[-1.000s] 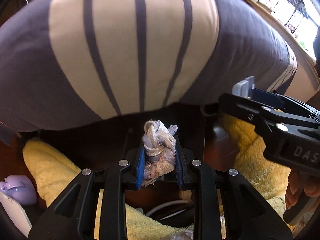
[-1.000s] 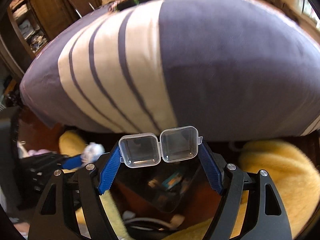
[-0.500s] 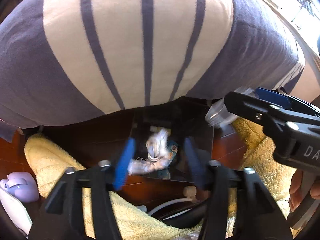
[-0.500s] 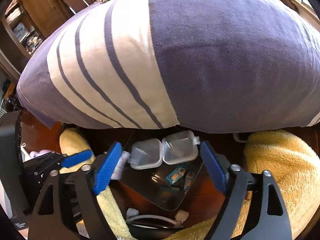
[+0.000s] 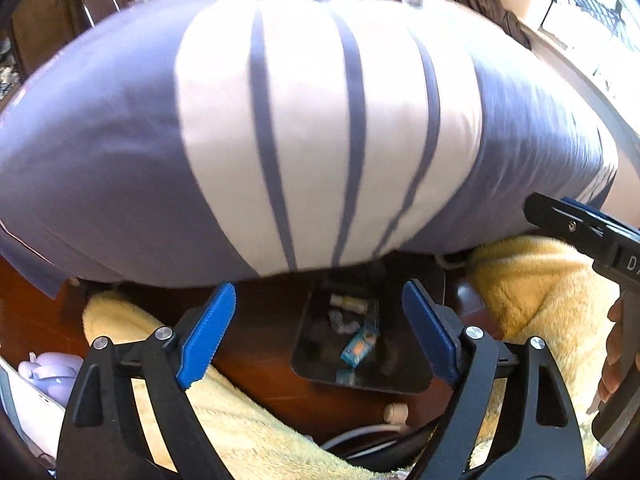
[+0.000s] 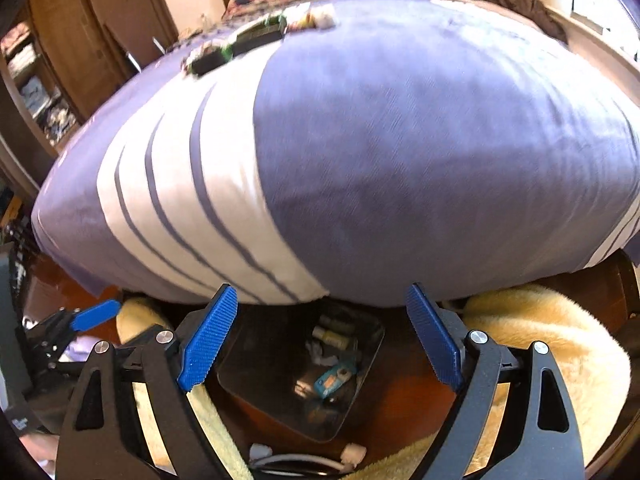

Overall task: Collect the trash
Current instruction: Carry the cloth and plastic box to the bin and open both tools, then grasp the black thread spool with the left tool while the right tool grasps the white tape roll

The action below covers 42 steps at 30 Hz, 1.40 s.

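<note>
You are hovering both the left claw point(image 5: 316, 332) and right claw point(image 6: 322, 336), wide open and empty, over the dark bin point(image 5: 416, 376) holding trash point(image 5: 359, 346), probably needing another piece next.

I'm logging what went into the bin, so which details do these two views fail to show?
- Bin contents: a blue wrapper shows, but the pale pieces are too small and dark to name in the left view.
- Bin's far side: hidden beneath the striped pillow in both views.
- Items on the pillow's far edge: blurred, right view.
- Left gripper and right gripper: open, empty.
</note>
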Tool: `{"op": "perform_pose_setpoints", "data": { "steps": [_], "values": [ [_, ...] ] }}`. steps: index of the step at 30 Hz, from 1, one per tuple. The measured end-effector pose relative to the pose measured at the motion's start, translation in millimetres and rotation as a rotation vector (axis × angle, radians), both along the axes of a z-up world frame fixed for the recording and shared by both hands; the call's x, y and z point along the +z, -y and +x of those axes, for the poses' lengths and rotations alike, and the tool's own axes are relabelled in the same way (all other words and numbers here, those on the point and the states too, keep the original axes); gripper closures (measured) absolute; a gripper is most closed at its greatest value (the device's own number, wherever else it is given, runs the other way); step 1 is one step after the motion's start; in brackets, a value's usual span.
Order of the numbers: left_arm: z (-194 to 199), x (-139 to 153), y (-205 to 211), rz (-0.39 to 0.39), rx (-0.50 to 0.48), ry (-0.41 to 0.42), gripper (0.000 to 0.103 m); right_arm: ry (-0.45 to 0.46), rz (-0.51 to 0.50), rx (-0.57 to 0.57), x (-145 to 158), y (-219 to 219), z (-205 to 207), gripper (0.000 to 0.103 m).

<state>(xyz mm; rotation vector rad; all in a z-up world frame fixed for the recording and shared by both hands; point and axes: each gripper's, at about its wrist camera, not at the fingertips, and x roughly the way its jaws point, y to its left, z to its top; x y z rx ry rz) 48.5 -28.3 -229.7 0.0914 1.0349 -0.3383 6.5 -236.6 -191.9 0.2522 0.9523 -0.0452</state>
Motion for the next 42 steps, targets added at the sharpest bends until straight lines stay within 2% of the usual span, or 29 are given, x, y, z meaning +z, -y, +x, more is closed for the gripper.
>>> {"op": "perform_pose_setpoints", "data": {
  "steps": [8,11,13,18,26,38,42],
  "values": [
    [13,57,-21,-0.009,0.056,0.132,0.017,0.099,-0.051,-0.047,40,22,6,0.016],
    [25,77,-26,-0.007,0.081,0.176,0.017,0.133,-0.078,-0.056,54,27,19,0.015],
    [37,88,-25,0.0,0.084,0.207,0.011,0.152,-0.081,-0.054,61,31,33,0.011],
    [65,103,-15,0.019,0.076,0.262,0.01,0.176,-0.135,-0.047,70,37,72,0.01],
    [124,106,18,0.018,0.092,0.272,0.008,0.204,-0.143,-0.057,80,53,128,0.007],
    [201,86,62,-0.043,0.104,0.192,0.008,0.168,-0.162,-0.042,69,63,219,0.007],
    [216,79,70,-0.052,0.103,0.172,0.011,0.162,-0.178,-0.019,66,60,243,0.013]
  ]
}}
